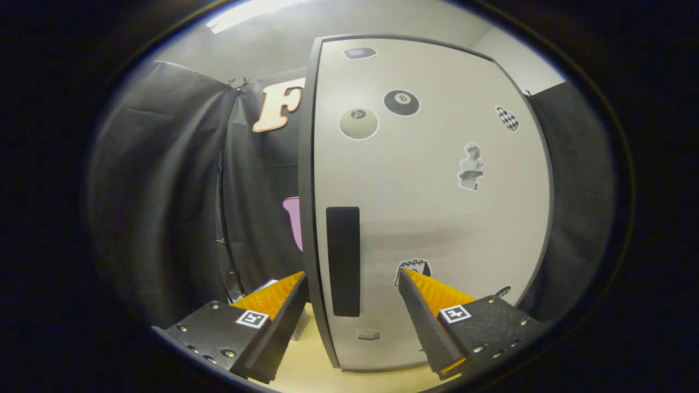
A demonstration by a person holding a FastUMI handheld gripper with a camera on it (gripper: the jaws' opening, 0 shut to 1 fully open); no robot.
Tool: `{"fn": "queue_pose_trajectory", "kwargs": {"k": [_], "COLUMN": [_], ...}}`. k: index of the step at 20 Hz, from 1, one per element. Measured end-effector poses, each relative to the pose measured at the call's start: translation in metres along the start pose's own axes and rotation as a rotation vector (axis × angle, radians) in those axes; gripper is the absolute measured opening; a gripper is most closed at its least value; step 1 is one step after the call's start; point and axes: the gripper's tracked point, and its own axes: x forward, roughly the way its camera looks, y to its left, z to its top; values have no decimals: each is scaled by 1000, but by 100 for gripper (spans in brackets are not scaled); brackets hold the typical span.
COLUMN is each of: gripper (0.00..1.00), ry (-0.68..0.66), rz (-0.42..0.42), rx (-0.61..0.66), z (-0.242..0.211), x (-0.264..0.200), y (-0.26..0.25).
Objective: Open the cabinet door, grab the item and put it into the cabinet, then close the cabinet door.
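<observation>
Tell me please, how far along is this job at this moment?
Nothing looks done yet: the cabinet door looks shut. In hand: the gripper is open and holds nothing, its fingers standing either side of the door's dark handle, which lies just ahead of them. Left to do: open the door, grab the item, put it inside, then close the door.

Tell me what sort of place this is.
Probably a staged test booth, not a real home: black cloth hangs as walls around a pale cabinet door dotted with stickers, standing on a light wooden surface. The open gripper straddles the door's dark handle.
</observation>
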Motion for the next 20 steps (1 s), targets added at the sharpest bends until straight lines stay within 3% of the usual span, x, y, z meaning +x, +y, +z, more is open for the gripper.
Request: {"fn": "queue_pose_trajectory", "kwargs": {"k": [7,11,13,14,20], "gripper": [79,43,44,29,29], "ry": [14,-6,20,9,42], "rz": [-43,-67,-45,-59,-38], "rx": [16,17,48,48,62], "z": [-5,1,-1,-1,-4], "x": [24,26,17,25,24], "y": [0,-1,6,5,6]}}
